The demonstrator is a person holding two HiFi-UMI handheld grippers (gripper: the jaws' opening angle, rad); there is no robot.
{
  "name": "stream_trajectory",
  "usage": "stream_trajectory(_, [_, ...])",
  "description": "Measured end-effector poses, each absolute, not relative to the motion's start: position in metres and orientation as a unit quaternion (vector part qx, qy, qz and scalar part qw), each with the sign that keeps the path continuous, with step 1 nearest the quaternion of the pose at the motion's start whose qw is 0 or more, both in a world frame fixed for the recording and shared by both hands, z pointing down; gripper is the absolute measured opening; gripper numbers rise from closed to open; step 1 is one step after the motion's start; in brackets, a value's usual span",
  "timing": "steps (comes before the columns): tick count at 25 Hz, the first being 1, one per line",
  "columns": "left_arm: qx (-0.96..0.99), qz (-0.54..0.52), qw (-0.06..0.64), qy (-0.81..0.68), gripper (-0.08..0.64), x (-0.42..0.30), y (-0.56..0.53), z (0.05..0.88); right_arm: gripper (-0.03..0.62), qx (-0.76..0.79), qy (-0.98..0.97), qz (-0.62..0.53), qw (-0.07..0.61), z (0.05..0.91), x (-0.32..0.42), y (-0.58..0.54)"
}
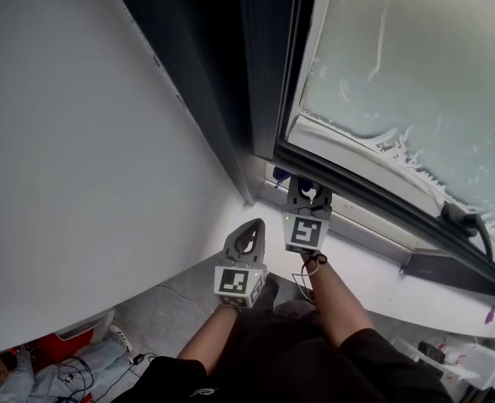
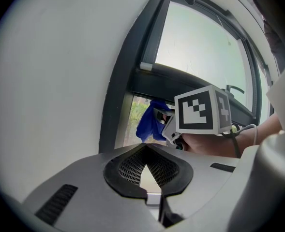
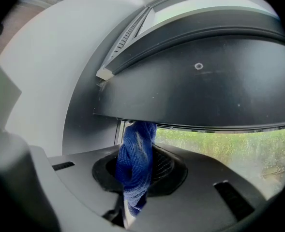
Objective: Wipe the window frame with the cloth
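A blue cloth (image 3: 135, 163) is pinched in my right gripper (image 3: 142, 151), bunched and sticking up to the underside of the dark window frame (image 3: 195, 91). In the head view that gripper (image 1: 302, 183) sits at the lower left corner of the open sash's frame (image 1: 356, 187), with a bit of the cloth (image 1: 281, 175) showing at its tip. My left gripper (image 1: 249, 229) hangs lower left of it, over the white sill (image 1: 373, 267), shut and empty. From the left gripper view, its closed tips (image 2: 146, 151) point at the cloth (image 2: 151, 120) and at the right gripper's marker cube (image 2: 202, 111).
A white wall (image 1: 79, 141) runs along the left. The sash's black handle (image 1: 474, 221) juts out at the right. Below lie a red box (image 1: 71, 334), cables and a pale bundle on the floor, and white items (image 1: 466, 359) at the lower right.
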State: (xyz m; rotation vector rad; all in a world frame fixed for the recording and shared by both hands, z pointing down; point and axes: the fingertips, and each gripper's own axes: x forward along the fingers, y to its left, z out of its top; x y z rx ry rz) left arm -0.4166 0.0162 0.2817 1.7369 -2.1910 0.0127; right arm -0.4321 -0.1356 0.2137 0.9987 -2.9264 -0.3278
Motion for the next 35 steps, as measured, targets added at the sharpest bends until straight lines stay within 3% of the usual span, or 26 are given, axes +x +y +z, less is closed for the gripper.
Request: stream_trajectory(35, [0.631, 0.011, 0.162, -0.759, 0.005, -0.434, 0.013, 0.295, 0.037, 0.204, -0.969, -0.139, 0.025, 0.219, -0.500, -0.116])
